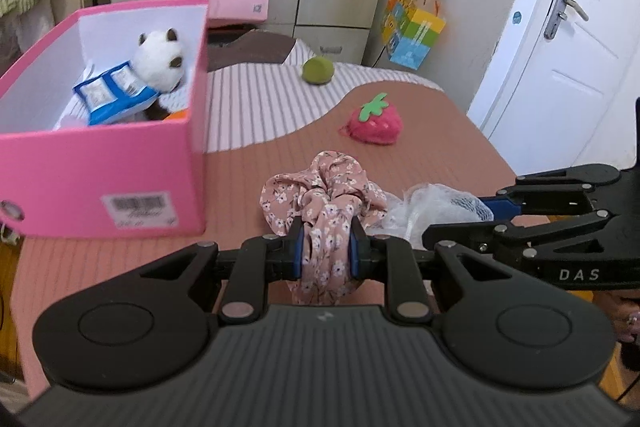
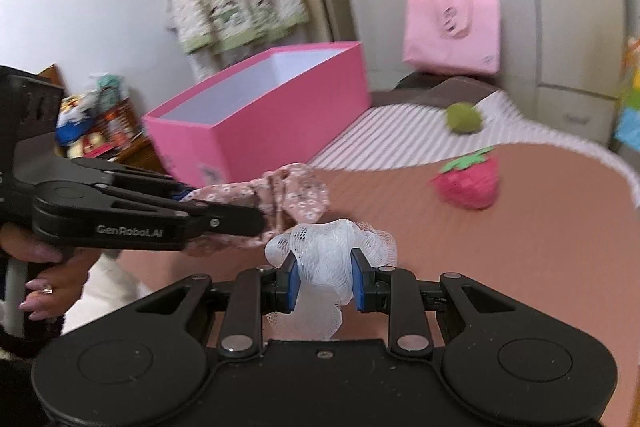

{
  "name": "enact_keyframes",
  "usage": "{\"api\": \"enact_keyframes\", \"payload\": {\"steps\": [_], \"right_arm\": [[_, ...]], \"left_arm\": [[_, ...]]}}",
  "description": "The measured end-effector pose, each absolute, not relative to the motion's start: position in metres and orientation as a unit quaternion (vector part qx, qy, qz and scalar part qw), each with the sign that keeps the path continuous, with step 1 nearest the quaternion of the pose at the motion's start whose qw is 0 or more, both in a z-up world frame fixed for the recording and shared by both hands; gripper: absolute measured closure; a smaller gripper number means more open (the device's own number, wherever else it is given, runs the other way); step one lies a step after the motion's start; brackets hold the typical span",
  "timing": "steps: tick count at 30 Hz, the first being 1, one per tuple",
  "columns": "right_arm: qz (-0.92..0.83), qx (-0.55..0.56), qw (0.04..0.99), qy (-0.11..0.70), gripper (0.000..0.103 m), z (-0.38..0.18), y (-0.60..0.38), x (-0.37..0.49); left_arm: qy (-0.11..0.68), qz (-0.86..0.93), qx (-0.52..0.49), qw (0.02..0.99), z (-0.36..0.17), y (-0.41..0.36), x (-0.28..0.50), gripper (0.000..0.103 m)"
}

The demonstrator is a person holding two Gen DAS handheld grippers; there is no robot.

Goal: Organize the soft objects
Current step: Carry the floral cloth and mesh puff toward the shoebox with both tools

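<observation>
I have the pink box (image 1: 100, 163) sitting on the bed (image 1: 420, 155) to my left, already holding a plush panda (image 1: 160, 59) and a blue packet (image 1: 112, 93). Its near wall stands tall, so if I swing either load over too low, the trailing fabric could catch the rim and shove or tip the box.

My left tool (image 1: 325, 247) is clamped on the floral scrunchie (image 1: 320, 187), which bunches ahead of the pads and hangs below them. That loose fold could snag the other tool, since the two sit just beside each other.

My right tool (image 2: 323, 285) pinches the white mesh pouf (image 2: 328, 247). I judge this the weaker grip: the netting is slippery and only a thin part sits between the pads, so it may slide out mid-carry.

The strawberry plush (image 1: 374, 125) and green ball (image 1: 318, 70) lie farther up the bed, not yet collected; the ball could roll if the bedding gets jolted.
</observation>
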State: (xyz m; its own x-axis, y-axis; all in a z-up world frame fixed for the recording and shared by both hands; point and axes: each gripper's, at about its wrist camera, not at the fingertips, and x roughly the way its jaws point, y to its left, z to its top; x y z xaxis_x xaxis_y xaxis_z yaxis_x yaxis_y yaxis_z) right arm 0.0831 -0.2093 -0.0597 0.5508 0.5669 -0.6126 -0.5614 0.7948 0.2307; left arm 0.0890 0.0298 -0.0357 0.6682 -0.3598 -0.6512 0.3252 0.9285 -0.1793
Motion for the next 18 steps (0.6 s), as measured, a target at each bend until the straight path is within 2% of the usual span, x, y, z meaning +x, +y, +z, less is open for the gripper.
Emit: {"api": "enact_keyframes", "payload": {"steps": [7, 12, 18], "right_arm": [[0.381, -0.007, 0.852, 0.359, 0.074, -0.047, -0.176, 0.082], [0.424, -0.011, 0.835, 0.351, 0.074, -0.026, -0.152, 0.086], [0.444, -0.029, 0.841, 0.307, 0.074, 0.005, -0.116, 0.097]], "left_arm": [[0.372, -0.162, 0.004, 0.914, -0.015, 0.064, 0.069, 0.083], [0.397, -0.173, -0.016, 0.901, 0.006, 0.094, 0.070, 0.082], [0.361, -0.158, 0.009, 0.919, 0.041, 0.113, 0.075, 0.081]]}}
